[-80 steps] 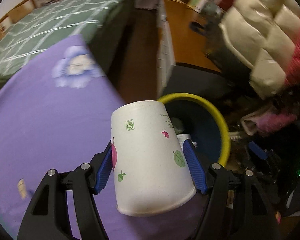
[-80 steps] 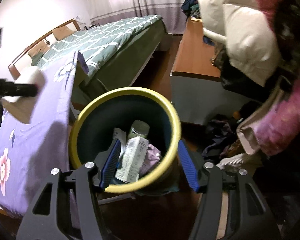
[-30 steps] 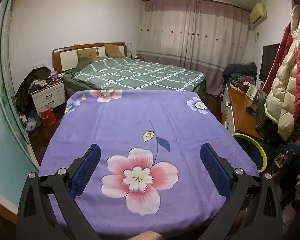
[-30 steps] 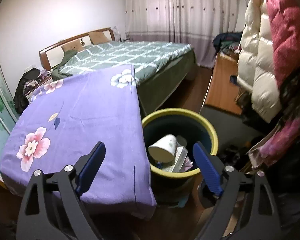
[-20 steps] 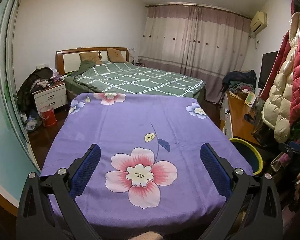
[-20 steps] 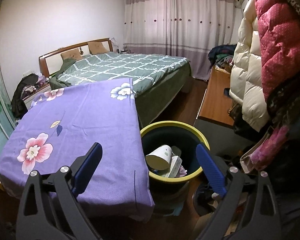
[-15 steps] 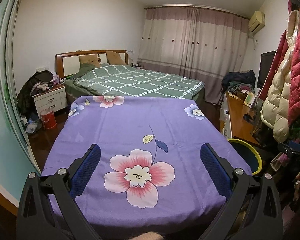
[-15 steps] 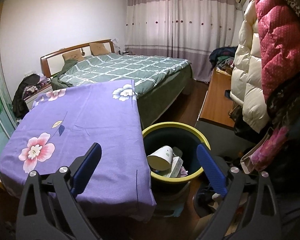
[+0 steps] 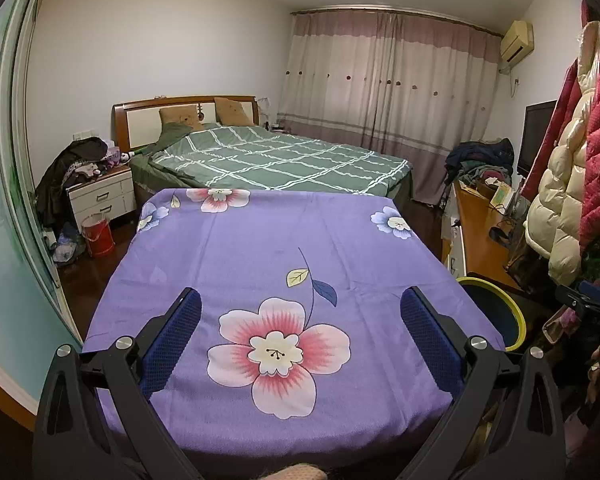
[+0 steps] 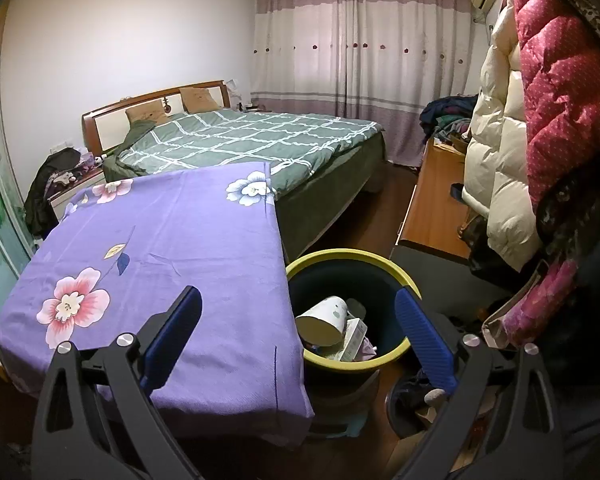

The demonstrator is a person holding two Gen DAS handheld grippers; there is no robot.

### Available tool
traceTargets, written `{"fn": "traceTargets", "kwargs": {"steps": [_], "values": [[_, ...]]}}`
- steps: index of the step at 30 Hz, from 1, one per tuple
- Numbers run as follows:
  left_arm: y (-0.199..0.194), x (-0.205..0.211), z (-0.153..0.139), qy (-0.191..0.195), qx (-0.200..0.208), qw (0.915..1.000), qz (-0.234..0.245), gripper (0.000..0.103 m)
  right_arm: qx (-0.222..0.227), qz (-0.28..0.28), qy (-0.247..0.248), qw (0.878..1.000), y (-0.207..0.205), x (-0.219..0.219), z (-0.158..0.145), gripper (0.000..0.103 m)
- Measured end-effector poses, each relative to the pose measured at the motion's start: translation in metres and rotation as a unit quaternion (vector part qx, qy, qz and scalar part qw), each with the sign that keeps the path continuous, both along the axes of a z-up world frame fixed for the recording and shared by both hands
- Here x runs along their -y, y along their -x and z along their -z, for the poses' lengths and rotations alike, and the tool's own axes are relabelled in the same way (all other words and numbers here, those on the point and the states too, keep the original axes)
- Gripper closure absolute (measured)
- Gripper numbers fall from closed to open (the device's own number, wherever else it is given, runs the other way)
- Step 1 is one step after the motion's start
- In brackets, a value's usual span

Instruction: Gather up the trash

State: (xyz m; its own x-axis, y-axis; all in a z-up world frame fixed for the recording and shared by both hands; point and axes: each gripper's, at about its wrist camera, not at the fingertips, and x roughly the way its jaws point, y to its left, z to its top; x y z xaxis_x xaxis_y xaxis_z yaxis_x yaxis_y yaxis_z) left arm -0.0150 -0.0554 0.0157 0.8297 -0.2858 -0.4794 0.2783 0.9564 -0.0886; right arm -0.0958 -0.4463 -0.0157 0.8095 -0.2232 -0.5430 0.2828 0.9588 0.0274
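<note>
Looking down past the right gripper [image 10: 298, 310], its jaws spread wide and having just been opening with nothing gripped between them, the right wrist view takes in the inside of the yellow-rimmed trash bin [image 10: 396, 272]. A white paper cup [image 10: 324, 320] lies on its side in the bin, on top of a white carton [image 10: 354, 338] and other crumpled waste; the cup bears small dark marks, too small to read.

The left wrist view shows none of that. Its left gripper [image 9: 300, 320] also stands wide open and empty, above the purple flowered cloth [image 9: 260, 248] covering the worktop, and only an arc of the bin's rim [image 9: 496, 292] peeks out beyond the cloth's right corner. That view alone shows the white nightstand [image 9: 102, 196] and a red bucket [image 9: 97, 234], far left of the bin (plus a dark screen [image 9: 538, 136] beyond it).

Both views share the green checked bed [image 10: 244, 136] behind the bin, and the puffy coats [image 10: 540, 92] hanging to the bin's right. No legible writing appears anywhere.
</note>
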Motion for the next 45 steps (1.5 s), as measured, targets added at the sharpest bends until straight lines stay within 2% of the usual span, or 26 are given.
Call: {"fn": "traceTargets", "kwargs": {"steps": [45], "values": [[-0.005, 0.000, 0.011, -0.003, -0.009, 0.9999, -0.010, 0.005, -0.003, -0.022, 0.002, 1.000, -0.016, -0.013, -0.007, 0.010]]}}
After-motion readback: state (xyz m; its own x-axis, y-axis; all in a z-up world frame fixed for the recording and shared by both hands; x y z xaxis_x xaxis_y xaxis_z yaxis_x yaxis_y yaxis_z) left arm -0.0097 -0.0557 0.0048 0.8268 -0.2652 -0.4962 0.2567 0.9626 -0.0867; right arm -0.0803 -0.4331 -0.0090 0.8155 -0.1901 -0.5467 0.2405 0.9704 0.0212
